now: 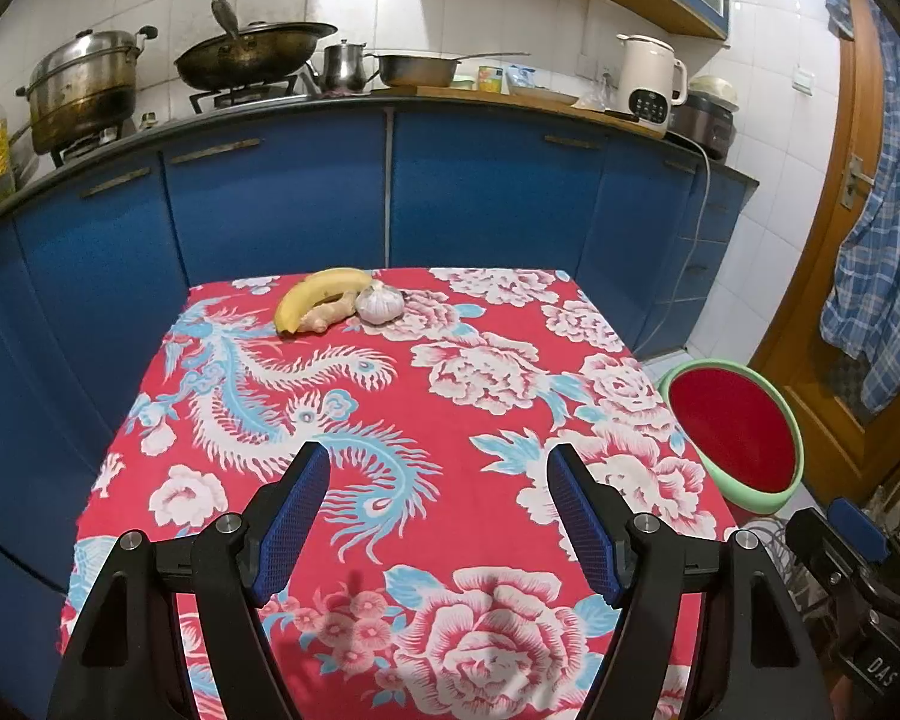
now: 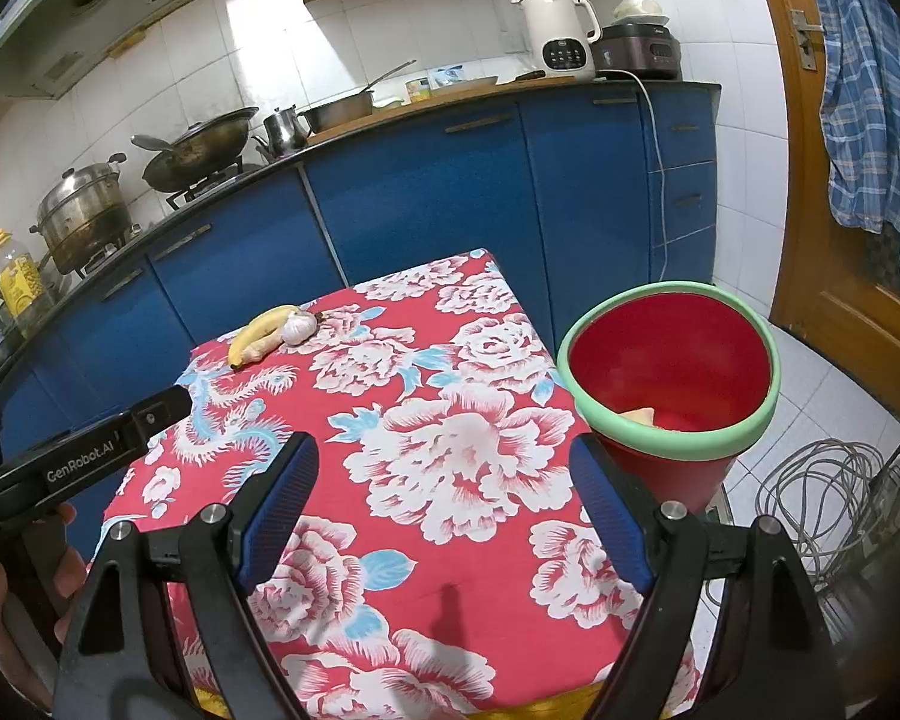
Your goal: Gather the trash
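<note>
While both grippers hang low over the near end of the table, nothing is between their pads: the left gripper [image 1: 438, 450] stands wide and empty, and the right gripper [image 2: 444, 444] likewise, above the red flowered tablecloth [image 1: 480, 372]. Just beside the cloth's right edge, lower down, stands the red bin with a green rim [image 2: 669, 444], something pale lying in its bottom. At the far end of the cloth, well apart from the bin, lie a banana [image 1: 318, 294], a piece of ginger [image 1: 330, 315] touching it, and a garlic bulb [image 1: 379, 303] just beside them. By my judgement this is the start of a fetch. Next, one gripper must reach across the cloth, straddle one item and close, then carry it to the bin.
</note>
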A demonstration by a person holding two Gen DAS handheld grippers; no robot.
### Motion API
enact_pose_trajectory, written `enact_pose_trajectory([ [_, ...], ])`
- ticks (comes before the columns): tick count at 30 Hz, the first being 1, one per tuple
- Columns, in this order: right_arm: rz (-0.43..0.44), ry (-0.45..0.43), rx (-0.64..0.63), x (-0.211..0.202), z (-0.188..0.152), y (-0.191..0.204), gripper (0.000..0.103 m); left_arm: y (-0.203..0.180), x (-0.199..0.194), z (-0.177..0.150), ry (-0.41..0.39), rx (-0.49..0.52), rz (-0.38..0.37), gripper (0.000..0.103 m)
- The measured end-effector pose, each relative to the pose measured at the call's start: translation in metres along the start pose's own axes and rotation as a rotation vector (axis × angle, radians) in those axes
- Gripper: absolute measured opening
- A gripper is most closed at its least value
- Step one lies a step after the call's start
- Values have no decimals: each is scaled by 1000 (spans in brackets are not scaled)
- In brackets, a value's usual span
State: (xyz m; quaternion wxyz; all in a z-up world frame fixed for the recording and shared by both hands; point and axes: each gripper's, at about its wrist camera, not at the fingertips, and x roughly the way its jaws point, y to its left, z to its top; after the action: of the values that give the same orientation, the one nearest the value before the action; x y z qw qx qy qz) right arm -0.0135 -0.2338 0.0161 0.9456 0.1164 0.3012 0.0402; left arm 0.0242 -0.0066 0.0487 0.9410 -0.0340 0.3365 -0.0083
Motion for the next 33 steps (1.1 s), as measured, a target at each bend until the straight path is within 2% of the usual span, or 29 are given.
enact_pose_trajectory([
  [33, 0, -5, -3, -1, 1, 5, 85, 3, -2, 1, -3, -2, -2, 76],
])
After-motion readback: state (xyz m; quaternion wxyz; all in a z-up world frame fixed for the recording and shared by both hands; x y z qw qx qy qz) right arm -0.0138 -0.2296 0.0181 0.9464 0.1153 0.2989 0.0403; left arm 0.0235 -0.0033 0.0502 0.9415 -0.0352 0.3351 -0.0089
